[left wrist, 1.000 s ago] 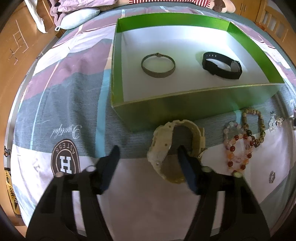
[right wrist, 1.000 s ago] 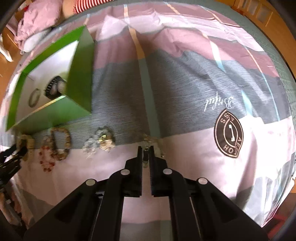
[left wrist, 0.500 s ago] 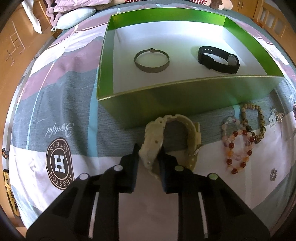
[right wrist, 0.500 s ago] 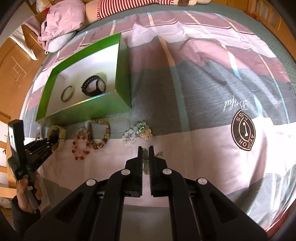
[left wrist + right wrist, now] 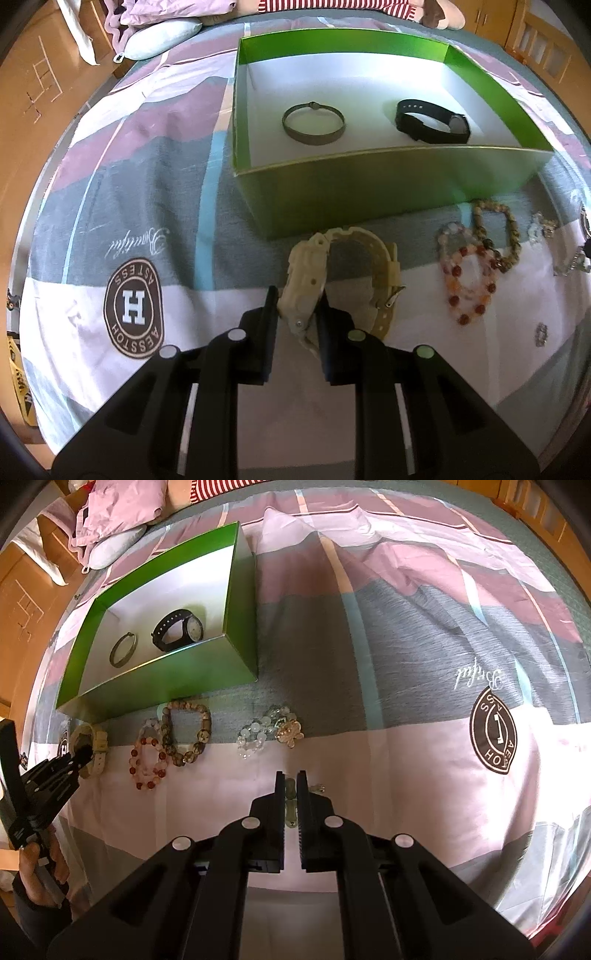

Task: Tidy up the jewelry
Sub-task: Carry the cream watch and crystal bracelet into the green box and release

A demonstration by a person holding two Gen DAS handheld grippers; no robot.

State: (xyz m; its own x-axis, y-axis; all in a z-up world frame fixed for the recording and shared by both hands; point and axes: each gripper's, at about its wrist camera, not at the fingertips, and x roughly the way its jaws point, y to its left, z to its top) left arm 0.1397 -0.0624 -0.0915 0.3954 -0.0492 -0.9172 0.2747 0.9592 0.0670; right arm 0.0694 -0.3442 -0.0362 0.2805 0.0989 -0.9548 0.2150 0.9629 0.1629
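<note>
On a patchwork bedspread (image 5: 155, 184), the left gripper (image 5: 297, 310) is clamped on the case end of a cream watch (image 5: 343, 273), whose looped strap lies just short of the near wall of the green box (image 5: 369, 188). The box is straight ahead of that gripper, directly beyond the watch, so the carry looks likely to be up and forward over the wall; the box's long side runs across the left wrist view. The right gripper (image 5: 291, 792) has its jaws nearly together, pinching a small pale metallic piece (image 5: 291, 801), too small to identify; from it the box (image 5: 236, 653) lies well away, ahead and to the left, making the left hand plainly the nearer. Inside the box lie two items: one thin metal bangle (image 5: 314, 123) and one black watch (image 5: 432, 122), apart from each other. Still out on the bedspread in a row before the box are one red-and-pink bead bracelet (image 5: 147, 757) overlapping one brown bead bracelet (image 5: 188, 734), one clear crystal bracelet (image 5: 253, 738) and one amber-coloured ornament (image 5: 290, 731) beside it.
</note>
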